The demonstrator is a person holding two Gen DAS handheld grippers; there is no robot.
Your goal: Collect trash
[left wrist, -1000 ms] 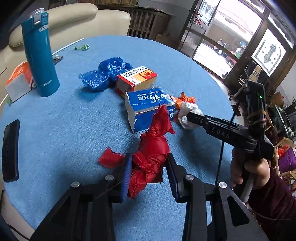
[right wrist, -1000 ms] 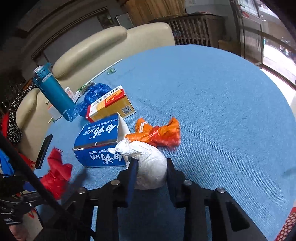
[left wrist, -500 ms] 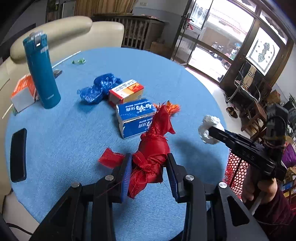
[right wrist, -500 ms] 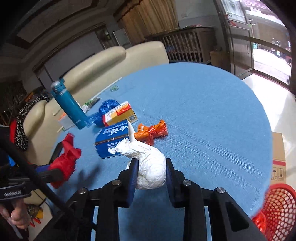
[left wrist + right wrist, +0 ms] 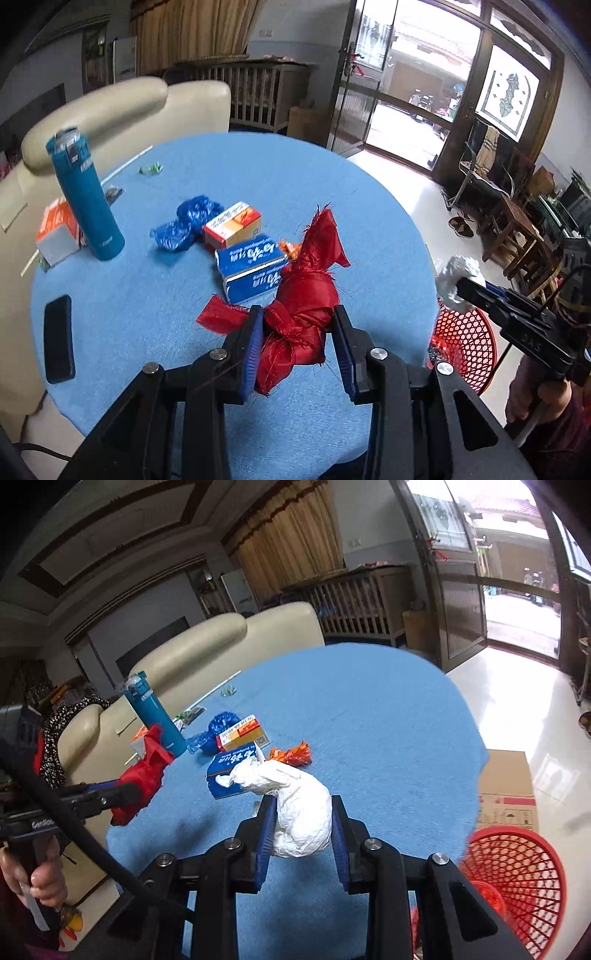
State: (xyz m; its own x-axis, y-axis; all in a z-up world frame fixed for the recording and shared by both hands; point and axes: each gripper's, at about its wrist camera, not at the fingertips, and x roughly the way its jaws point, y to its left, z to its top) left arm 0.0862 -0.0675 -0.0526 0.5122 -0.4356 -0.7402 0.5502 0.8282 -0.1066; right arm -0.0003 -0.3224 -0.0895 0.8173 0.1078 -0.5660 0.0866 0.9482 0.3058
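On the round blue desk [image 5: 332, 177] stand a teal bottle [image 5: 86, 195], a blue crumpled bag [image 5: 186, 221] and two cartons. The left claw [image 5: 297, 343] pinches a red knotted bag [image 5: 303, 306] above the desk; the right claw [image 5: 301, 830] pinches a white wad [image 5: 299, 808] near the red basket [image 5: 517, 878].

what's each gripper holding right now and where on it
Left hand-held gripper: knotted red cloth bundle, clamped at its lower knotted part. Right hand-held gripper: white crumpled bag, clamped across its bulging body.
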